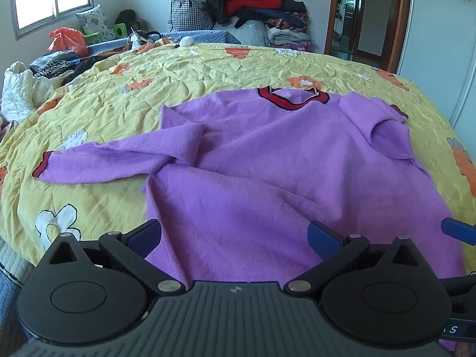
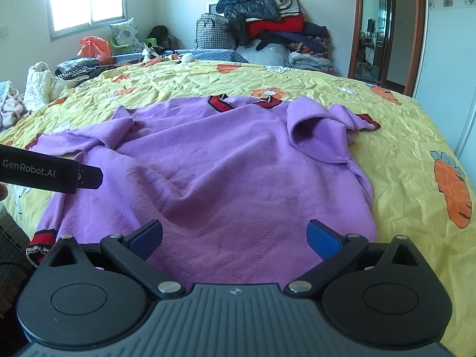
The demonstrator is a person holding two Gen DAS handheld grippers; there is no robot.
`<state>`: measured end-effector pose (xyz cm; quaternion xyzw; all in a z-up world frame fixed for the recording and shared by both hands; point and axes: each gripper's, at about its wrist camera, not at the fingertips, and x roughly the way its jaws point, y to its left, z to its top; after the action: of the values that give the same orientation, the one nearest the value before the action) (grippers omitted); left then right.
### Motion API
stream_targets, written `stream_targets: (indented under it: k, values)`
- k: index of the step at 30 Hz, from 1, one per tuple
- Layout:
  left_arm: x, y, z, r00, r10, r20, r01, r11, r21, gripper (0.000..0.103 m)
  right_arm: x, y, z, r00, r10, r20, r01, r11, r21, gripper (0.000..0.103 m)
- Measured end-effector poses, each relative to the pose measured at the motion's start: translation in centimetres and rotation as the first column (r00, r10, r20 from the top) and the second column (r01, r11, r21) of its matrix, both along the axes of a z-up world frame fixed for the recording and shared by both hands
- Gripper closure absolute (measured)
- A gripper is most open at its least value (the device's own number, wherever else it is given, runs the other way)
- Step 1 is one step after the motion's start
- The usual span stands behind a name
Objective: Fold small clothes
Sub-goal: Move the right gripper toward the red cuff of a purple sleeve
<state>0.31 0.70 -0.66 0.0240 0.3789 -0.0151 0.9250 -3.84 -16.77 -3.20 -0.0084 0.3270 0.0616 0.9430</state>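
Note:
A purple knitted sweater (image 1: 267, 160) (image 2: 226, 166) with a red and navy V-neck collar (image 1: 290, 98) lies spread on the yellow bed cover, collar pointing away from me. Its left sleeve (image 1: 119, 160) stretches out sideways, ending in a red cuff. The right sleeve (image 2: 324, 125) is bunched near the shoulder. My left gripper (image 1: 235, 238) hovers open over the sweater's near hem, nothing between its blue pads. My right gripper (image 2: 235, 238) is open too, over the hem's right half. The left gripper's black body (image 2: 50, 172) shows at the right wrist view's left edge.
The yellow bed cover (image 1: 148, 89) with orange and white prints fills the bed. A tall pile of clothes and a checked bag (image 1: 238, 9) stands at the far side. White quilted items (image 1: 17, 92) and an orange bag (image 1: 67, 40) lie far left. A doorway (image 1: 357, 15) opens at the right.

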Motion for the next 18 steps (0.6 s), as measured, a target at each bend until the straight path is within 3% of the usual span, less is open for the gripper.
stream_targets:
  k: [9,14,18]
  values:
    - [0.6,-0.1,-0.4,1.000,0.007,-0.026,-0.007,1.000,0.003,0.000,1.5,-1.3,0.4,0.999,-0.027,0.021,0.027,0.999,-0.019,0.000]
    - [0.6,-0.2,-0.6,1.000,0.004,-0.031,-0.004,1.000,0.010,0.000,1.9,-1.7,-0.1,1.000,-0.024,0.000,0.024,1.000,0.016,0.000]
    - [0.6,-0.3,-0.7,1.000,0.004,-0.030,-0.004,1.000,0.013,0.000,1.7,-1.3,-0.5,1.000,-0.023,0.011,0.023,0.999,-0.027,0.000]
